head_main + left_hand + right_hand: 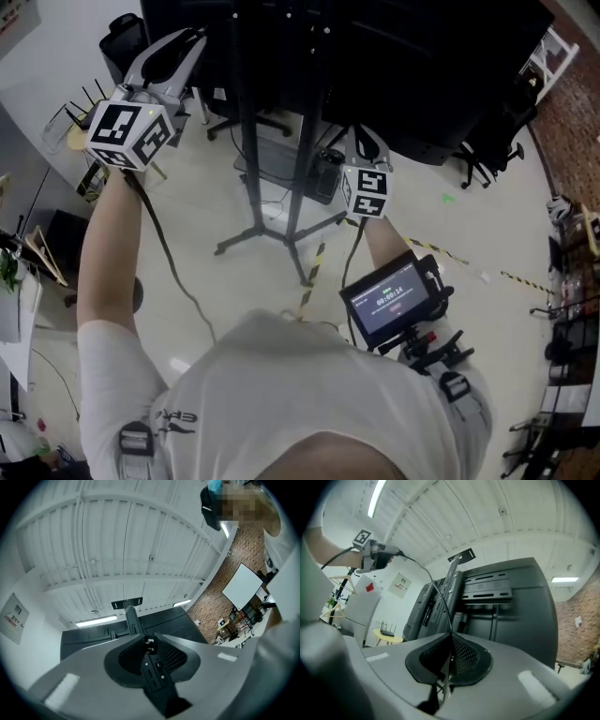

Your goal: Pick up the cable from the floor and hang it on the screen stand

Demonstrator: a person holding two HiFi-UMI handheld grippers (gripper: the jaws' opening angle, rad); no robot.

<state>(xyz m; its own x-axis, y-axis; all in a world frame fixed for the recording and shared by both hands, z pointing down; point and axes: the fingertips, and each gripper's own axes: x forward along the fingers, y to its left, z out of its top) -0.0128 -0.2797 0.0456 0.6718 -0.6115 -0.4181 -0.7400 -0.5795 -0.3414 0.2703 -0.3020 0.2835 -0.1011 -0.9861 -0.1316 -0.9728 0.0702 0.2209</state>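
Holding cable (440, 597), lifted and strung between the tongs: left tongs (146, 638) closed on its black end piece, right tongs (451, 637) pinched shut on the thin run; screen stand (246, 141) just ahead of both; pickup judged done, hanging outstanding.

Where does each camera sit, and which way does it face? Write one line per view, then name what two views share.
Head view: on the head, looking down at floor and stand; shows arms, shirt.
Left gripper view: on left hand-held gripper, facing up at ceiling; jaws grip the cable end.
Right gripper view: on right hand-held gripper, facing up at screen; jaws grip cable; left arm shows.
Shared: both gripper views show the screen's back.
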